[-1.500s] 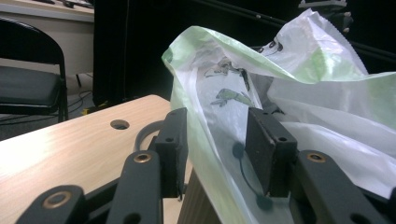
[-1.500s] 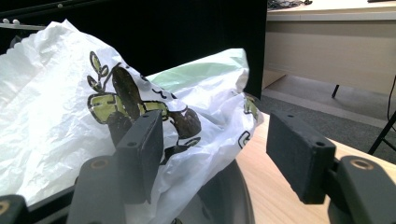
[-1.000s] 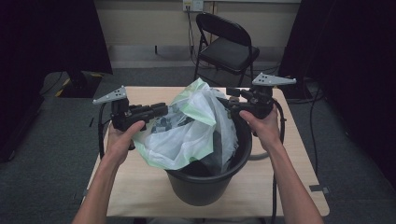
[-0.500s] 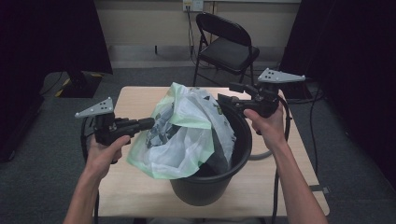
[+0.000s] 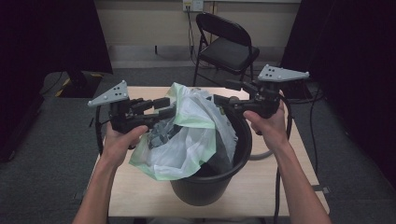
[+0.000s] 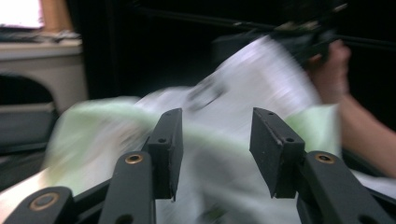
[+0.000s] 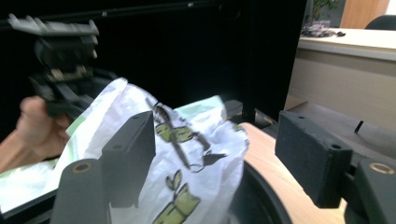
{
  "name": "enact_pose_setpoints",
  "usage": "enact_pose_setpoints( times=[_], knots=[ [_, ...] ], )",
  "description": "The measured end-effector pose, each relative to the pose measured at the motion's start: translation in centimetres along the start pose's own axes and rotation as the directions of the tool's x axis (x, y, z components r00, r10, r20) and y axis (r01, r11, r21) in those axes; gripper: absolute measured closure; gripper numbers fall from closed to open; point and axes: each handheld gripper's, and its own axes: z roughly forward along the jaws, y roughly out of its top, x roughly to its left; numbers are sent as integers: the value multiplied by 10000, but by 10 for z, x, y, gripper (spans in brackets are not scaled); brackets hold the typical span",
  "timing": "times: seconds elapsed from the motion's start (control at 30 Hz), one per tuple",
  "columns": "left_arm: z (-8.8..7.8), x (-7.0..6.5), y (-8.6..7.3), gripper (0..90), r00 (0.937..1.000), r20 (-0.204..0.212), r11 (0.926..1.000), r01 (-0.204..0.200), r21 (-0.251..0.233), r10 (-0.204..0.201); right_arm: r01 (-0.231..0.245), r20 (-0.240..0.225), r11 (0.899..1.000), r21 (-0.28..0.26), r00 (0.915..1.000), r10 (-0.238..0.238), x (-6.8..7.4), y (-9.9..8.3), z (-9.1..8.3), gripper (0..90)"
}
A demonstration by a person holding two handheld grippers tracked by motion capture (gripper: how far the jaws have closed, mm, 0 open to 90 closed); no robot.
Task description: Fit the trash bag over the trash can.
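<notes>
A black bucket stands on a wooden table. A white and pale-green plastic bag sits in it and spills over the rim's left side. My left gripper hovers at the bag's upper left. Its jaws have just been opening and now stand apart, with the blurred bag beyond them, not pinched. My right gripper is at the bag's upper right, above the bucket's far rim. Its jaws have been opening too and stand wide, with the printed bag beside one pad.
A black folding chair stands beyond the table's far edge. Cables hang off the table's right side. Dark curtains flank the room. Each gripper view shows the other hand and its gripper across the bag.
The left gripper, which had pulled the bag's edge out to the left, has come back up towards the bag with its jaws parted. The right hand has risen a little.
</notes>
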Motion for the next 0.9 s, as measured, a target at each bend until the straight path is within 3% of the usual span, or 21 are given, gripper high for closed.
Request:
enact_pose_setpoints(
  times=[0.1,0.17,0.27,0.33,0.43,0.47,0.53,0.6,0.67,0.83,0.9],
  knots=[
    [3,-8,9,542,9999,89,9999,-141,-90,142,-38,-52,10000,59,10000,38,1,-3,1,281],
    [0,-9,13,542,9998,-133,9994,-126,-307,122,-53,-63,10000,37,10000,53,0,-4,1,281],
    [-8,-6,15,542,9997,30,9959,248,-866,-246,-84,-48,10000,0,10000,84,-1,-5,-1,282],
    [-8,-6,15,540,9991,301,9952,337,-916,-310,-93,-24,10000,1,10000,93,-2,-5,-1,281],
    [-1,-9,13,530,9962,851,9977,264,-617,-211,-111,-37,9999,-70,9999,111,-3,-5,0,283],
    [2,-10,13,534,9961,865,9985,218,-508,-173,-108,-38,9999,-80,9999,108,-2,-5,0,283],
    [11,-13,12,606,9965,835,10000,12,4,-12,-79,-54,10000,-52,10000,78,-1,-4,1,283],
    [22,-14,13,760,9984,469,9965,-340,768,305,-37,-82,10000,-88,10000,37,0,-3,2,282],
    [27,-14,14,841,9984,382,9924,-461,1140,420,10,-136,9999,-139,9999,-12,2,-1,2,280],
    [40,-15,18,889,9979,224,9820,-636,1776,606,180,-413,9998,-82,9990,-183,8,2,5,271],
    [44,-13,17,890,9985,110,9835,-539,1724,528,247,-591,9997,51,9980,-243,10,1,9,263]
  ],
)
